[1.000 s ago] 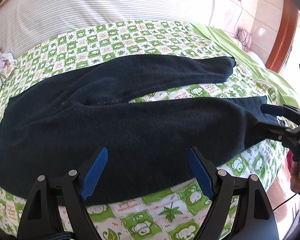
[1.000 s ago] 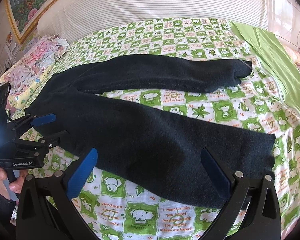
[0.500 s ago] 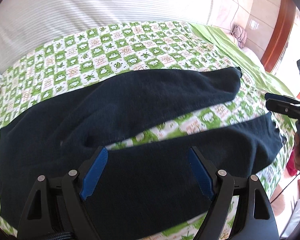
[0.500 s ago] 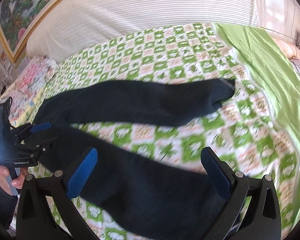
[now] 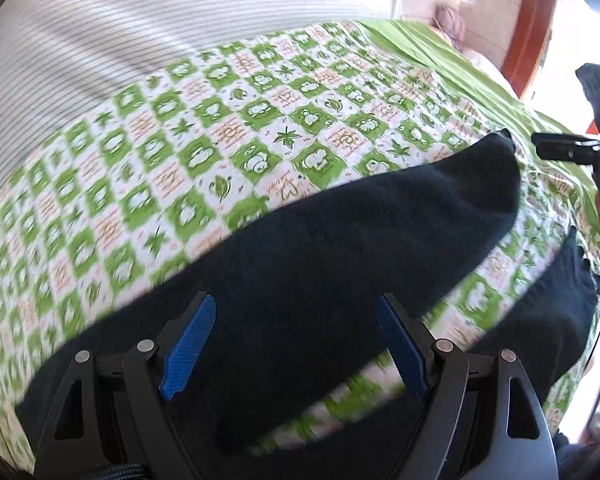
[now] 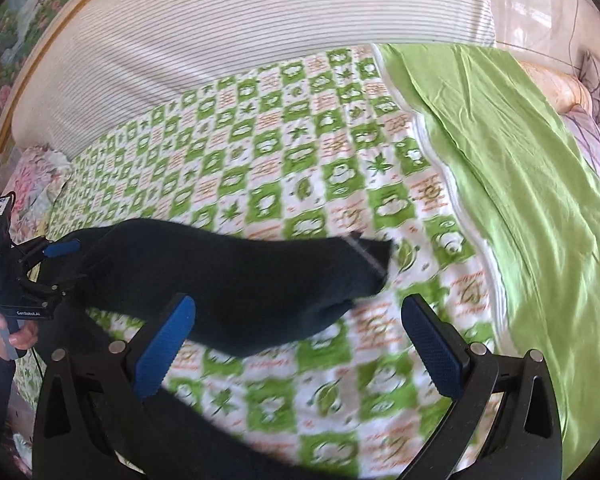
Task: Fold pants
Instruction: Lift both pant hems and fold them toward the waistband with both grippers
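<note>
Dark navy pants point(image 5: 340, 248) lie spread on a green-and-white checked bedsheet point(image 5: 180, 152), legs apart in a V. My left gripper point(image 5: 296, 340) is open and empty above the far leg near the crotch. My right gripper point(image 6: 296, 340) is open and empty above the sheet just off the far leg's cuff point(image 6: 364, 256); the far leg point(image 6: 240, 276) runs left from there. The right gripper also shows at the right edge of the left wrist view point(image 5: 568, 148), and the left gripper shows at the left of the right wrist view point(image 6: 40, 272). The near leg's cuff point(image 5: 572, 288) lies lower right.
A striped white bolster point(image 6: 260, 40) runs along the far side of the bed. A plain green sheet point(image 6: 520, 168) covers the right part. Floral pillows point(image 6: 32, 176) lie at the left, a wooden door frame point(image 5: 536, 20) stands at the right.
Both grippers have moved forward over the near leg toward the far leg, which now fills the lower view. Both stayed open. The pants have not moved.
</note>
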A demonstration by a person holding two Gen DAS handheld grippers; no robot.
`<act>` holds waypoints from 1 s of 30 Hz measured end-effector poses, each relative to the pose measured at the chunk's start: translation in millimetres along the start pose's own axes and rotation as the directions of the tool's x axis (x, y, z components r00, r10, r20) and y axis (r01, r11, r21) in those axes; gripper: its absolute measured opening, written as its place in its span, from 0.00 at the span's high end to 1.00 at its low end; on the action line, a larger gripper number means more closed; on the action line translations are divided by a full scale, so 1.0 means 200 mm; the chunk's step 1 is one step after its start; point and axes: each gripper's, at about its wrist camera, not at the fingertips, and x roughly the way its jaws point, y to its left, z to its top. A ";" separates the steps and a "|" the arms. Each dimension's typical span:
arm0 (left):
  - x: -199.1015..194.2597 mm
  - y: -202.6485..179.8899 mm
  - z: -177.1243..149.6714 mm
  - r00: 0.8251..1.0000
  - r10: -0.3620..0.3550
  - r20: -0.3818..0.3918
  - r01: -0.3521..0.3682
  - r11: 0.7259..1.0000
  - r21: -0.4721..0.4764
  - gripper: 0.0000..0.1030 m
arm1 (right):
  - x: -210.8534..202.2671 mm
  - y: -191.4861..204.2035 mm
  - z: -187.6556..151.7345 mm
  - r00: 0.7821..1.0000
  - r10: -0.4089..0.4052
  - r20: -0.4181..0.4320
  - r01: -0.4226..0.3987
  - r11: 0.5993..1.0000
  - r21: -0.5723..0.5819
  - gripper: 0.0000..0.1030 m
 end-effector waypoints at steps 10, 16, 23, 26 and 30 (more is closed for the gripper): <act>0.36 0.05 0.25 0.977 -0.159 -0.140 0.181 0.970 0.162 0.20 | 0.26 -0.18 0.12 0.990 0.057 -0.131 -0.054 0.998 0.032 0.25; 0.51 0.03 0.31 0.948 -0.214 -0.236 0.248 0.961 0.126 0.52 | 0.32 -0.20 0.13 0.979 0.103 -0.177 -0.099 0.995 0.030 0.71; 0.37 -0.05 0.27 0.969 -0.179 -0.170 0.203 0.969 0.139 0.91 | 0.22 -0.17 0.13 0.990 0.086 -0.109 -0.087 0.996 -0.010 0.85; 0.22 -0.07 0.19 0.976 -0.184 -0.119 0.198 0.973 0.119 0.91 | 0.16 -0.15 0.11 0.993 0.085 -0.082 -0.087 0.996 -0.018 0.88; -0.03 -0.15 0.06 0.978 -0.201 -0.062 0.207 0.972 0.110 0.92 | 0.04 -0.13 0.04 0.995 0.087 -0.042 -0.088 0.996 -0.022 0.89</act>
